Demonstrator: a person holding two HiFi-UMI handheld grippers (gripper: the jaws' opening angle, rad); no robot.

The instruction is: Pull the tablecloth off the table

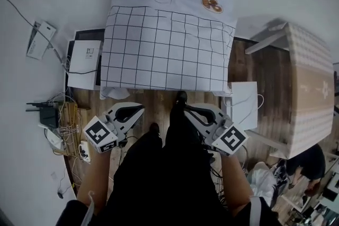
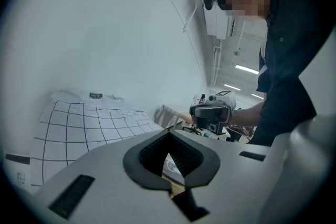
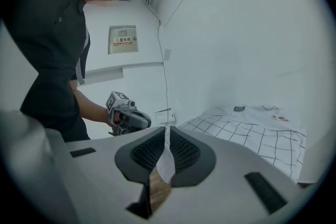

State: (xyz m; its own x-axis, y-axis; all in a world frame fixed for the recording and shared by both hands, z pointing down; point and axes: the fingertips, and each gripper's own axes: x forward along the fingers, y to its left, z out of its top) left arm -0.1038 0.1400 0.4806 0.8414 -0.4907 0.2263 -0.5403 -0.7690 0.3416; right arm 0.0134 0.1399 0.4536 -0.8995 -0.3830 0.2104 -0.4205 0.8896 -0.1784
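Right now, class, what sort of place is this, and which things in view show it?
Probably an indoor workroom or lab: a checked tablecloth by a bare white wall, loose cables on the wooden floor, strip lights overhead.

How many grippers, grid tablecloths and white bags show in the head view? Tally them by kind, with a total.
Grippers: 2 (left gripper, right gripper)
Grid tablecloth: 1
White bags: 2 (left bag, right bag)
Total: 5
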